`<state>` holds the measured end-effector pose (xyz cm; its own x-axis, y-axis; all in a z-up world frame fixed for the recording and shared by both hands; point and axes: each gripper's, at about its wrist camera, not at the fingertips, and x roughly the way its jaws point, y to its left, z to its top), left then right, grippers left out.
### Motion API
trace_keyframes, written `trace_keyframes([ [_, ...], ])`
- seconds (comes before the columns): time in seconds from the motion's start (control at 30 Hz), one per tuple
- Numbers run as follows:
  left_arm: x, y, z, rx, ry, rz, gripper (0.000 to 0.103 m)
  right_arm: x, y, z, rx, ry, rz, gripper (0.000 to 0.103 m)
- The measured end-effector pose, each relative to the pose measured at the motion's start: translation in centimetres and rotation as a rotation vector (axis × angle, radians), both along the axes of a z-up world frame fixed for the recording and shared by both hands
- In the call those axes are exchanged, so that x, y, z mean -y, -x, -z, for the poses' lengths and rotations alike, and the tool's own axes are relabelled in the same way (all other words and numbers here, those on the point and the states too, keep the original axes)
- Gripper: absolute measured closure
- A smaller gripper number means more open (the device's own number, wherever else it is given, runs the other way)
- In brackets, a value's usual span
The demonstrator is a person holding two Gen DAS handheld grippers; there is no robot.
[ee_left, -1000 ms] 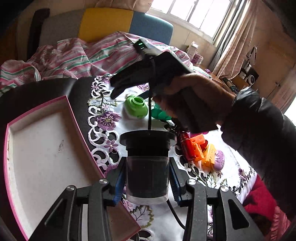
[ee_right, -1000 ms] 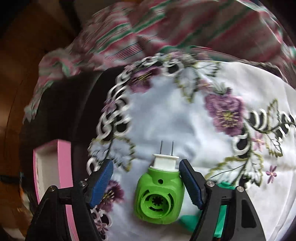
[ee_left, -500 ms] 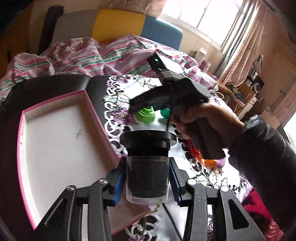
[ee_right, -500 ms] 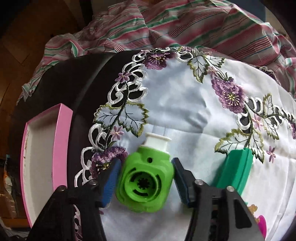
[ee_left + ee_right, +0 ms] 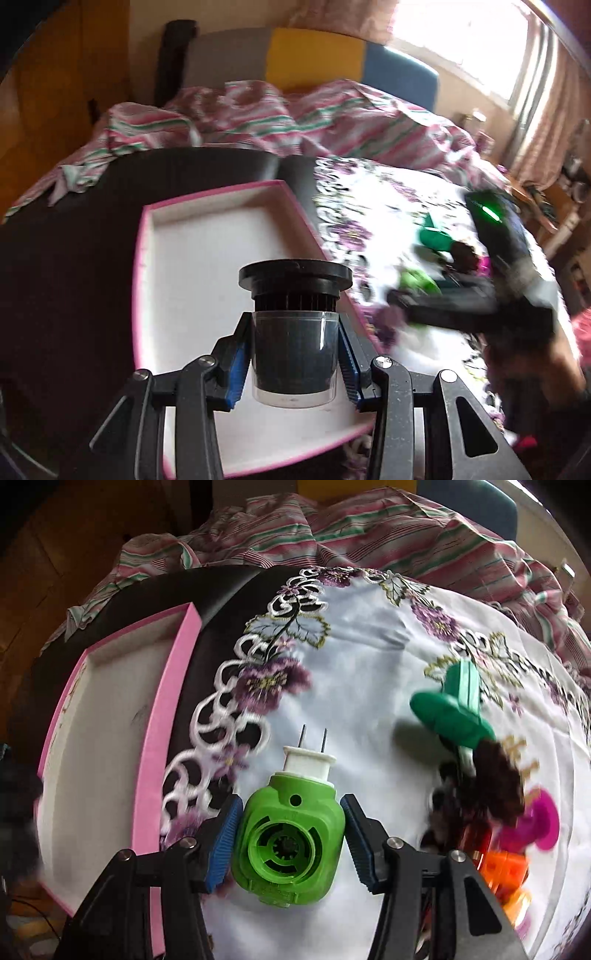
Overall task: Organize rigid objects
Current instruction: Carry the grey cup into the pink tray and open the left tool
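Broadly, the biggest hazard sat with the shallow pink-rimmed white tray (image 5: 207, 266) on the dark table (image 5: 74, 280): it lay partly over the edge of the white embroidered cloth with purple flowers (image 5: 369, 657), so anything dropped on its near rim could have tipped or shoved it.

Next came the clear plastic jar with a black ribbed lid and dark contents (image 5: 294, 332). The left gripper (image 5: 293, 363) had its jaws closed snugly on the jar's smooth lower wall, holding it upright above the tray's floor. Being top-heavy under that wide lid and gripped low on slick plastic, it could have slid or tilted on release and toppled.

Smaller still, the bright green plug-in device with a white two-pin plug (image 5: 291, 834) lay between the jaws of the right gripper (image 5: 290, 843), which had just been closing and now pressed its rounded sides over the cloth, beside the tray. Those curved flanks could have let it squirt out or twist, and the thin pins pointing forward might have snagged the cloth's cutwork or struck the tray wall.
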<state>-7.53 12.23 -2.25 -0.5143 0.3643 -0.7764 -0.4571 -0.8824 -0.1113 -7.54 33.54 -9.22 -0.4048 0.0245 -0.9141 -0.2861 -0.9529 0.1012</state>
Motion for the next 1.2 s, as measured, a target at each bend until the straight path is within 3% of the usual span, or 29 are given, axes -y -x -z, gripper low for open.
trace_keyframes([
  [0.17,1.7,0.7,-0.5,-0.079,0.061,-0.087,0.060,0.7,-1.7,0.5,-0.030,0.034,0.038,0.048],
  [0.4,2.6,0.5,-1.6,-0.127,0.064,-0.112,0.060,1.0,-1.8,0.6,-0.023,0.010,0.039,0.049],
  [0.73,2.6,1.1,-1.1,-0.110,0.071,-0.121,0.060,1.3,-1.9,0.8,-0.018,-0.019,0.033,0.049],
  [0.97,3.0,3.9,1.5,-0.029,0.046,-0.131,0.060,1.3,-1.9,0.7,-0.020,-0.019,0.037,0.049],
  [1.2,2.8,7.3,3.9,0.007,0.073,-0.128,0.060,1.3,-2.0,0.7,-0.024,-0.025,0.040,0.050],
])
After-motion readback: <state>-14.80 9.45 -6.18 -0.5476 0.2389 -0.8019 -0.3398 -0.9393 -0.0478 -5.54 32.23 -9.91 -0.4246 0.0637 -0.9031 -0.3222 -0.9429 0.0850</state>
